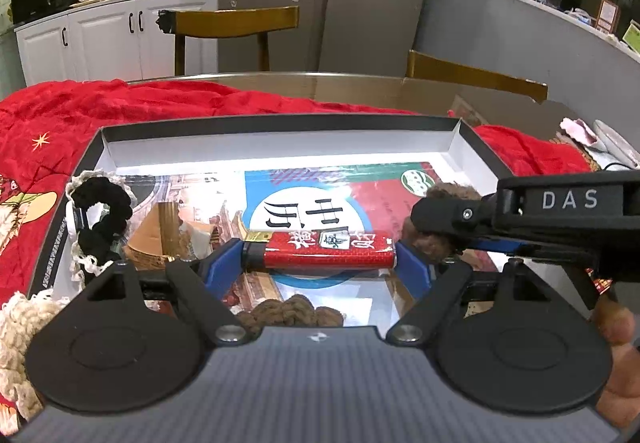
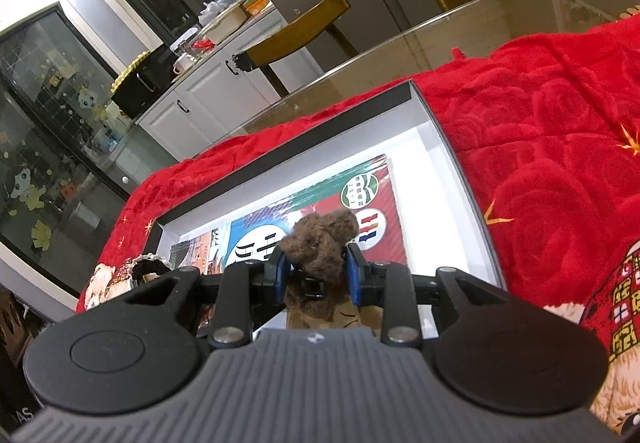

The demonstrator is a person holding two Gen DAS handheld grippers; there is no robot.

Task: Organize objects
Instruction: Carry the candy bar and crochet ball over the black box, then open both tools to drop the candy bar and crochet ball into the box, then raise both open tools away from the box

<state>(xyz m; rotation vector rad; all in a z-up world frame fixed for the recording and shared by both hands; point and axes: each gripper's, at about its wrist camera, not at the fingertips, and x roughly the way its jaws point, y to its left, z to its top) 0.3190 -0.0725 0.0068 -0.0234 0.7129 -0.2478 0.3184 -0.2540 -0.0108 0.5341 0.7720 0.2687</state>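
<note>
Red lighter (image 1: 320,251) crosswise between blue pads of left tool (image 1: 320,257), long axis running pad to pad, ends touching both pads — pinched lengthwise, jaws wide. Held just above printed sheet inside shallow box (image 1: 280,123), near its middle. Brown fuzzy hair tie (image 2: 320,251) pinched in right tool (image 2: 316,263), jaws narrow, over right part of same box. Right tool just beside lighter's right end, crossing in from the right. Black hair tie (image 1: 102,215) in box's left end. Red blanket (image 1: 60,115) under box. Likely next: lighter straight down, left tool nearest.
</note>
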